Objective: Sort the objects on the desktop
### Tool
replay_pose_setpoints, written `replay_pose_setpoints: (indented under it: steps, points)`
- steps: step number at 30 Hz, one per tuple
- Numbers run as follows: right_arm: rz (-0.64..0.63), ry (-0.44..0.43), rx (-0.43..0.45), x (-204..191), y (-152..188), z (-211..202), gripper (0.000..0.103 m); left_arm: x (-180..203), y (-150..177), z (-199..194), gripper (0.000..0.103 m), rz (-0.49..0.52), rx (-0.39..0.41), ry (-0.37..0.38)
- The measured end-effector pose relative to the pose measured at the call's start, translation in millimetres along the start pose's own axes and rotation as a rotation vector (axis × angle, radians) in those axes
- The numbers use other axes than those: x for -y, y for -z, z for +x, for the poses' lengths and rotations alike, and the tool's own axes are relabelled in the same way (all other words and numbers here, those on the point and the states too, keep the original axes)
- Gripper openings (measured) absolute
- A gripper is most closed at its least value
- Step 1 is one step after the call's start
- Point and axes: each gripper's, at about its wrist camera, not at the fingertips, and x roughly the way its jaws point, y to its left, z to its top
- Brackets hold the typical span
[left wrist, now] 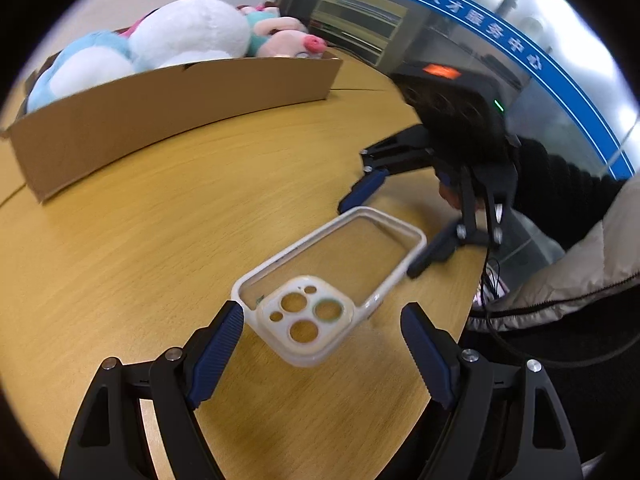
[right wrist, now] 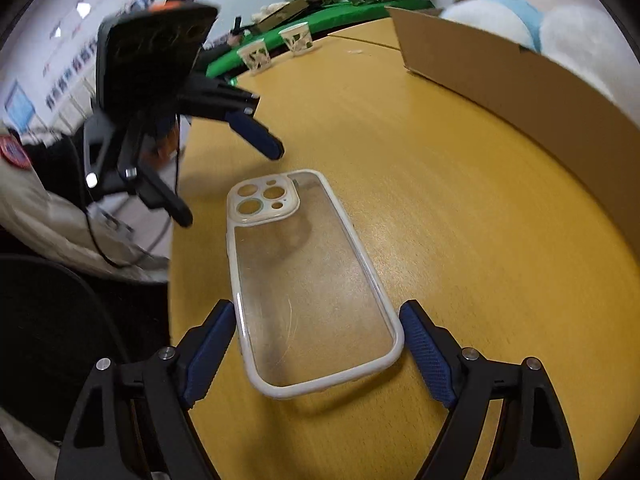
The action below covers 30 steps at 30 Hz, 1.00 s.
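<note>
A clear phone case with a white rim (left wrist: pixel 320 284) lies flat on the wooden table (left wrist: pixel 160 240). Its camera cutout end sits between the open fingers of my left gripper (left wrist: pixel 324 356), not gripped. In the right wrist view the case (right wrist: pixel 308 280) has its plain end between the open fingers of my right gripper (right wrist: pixel 320 354), its left rim close to the left pad (right wrist: pixel 208 356). The right gripper shows in the left wrist view (left wrist: pixel 380 232), the left gripper in the right wrist view (right wrist: pixel 232 180). Both face each other across the case.
A long cardboard box (left wrist: pixel 160 120) full of plush toys (left wrist: pixel 188 32) stands at the back of the table, also in the right wrist view (right wrist: pixel 520 92). Two paper cups (right wrist: pixel 276 50) stand far off. The table's edge and the person's jacket (left wrist: pixel 560 300) are near.
</note>
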Motion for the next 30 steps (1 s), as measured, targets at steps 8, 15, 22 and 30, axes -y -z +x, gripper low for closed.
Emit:
replay_pose_setpoints:
  steps: [8,15,22,30]
  points:
    - [0.136,-0.195,-0.021,20,6,-10,0.087,5,-12,25,0.082,0.082,-0.019,-0.044]
    - [0.172,-0.274,-0.026,23,14,-17,0.085,-3,-18,35,0.044,0.046,-0.044,-0.023]
    - [0.144,-0.112,0.022,11,21,-25,0.092,-30,-21,44,0.020,-0.095,-0.067,-0.034]
    - [0.287,0.176,0.274,8,28,-59,0.079,-45,-27,44,0.020,-0.177,-0.047,-0.029]
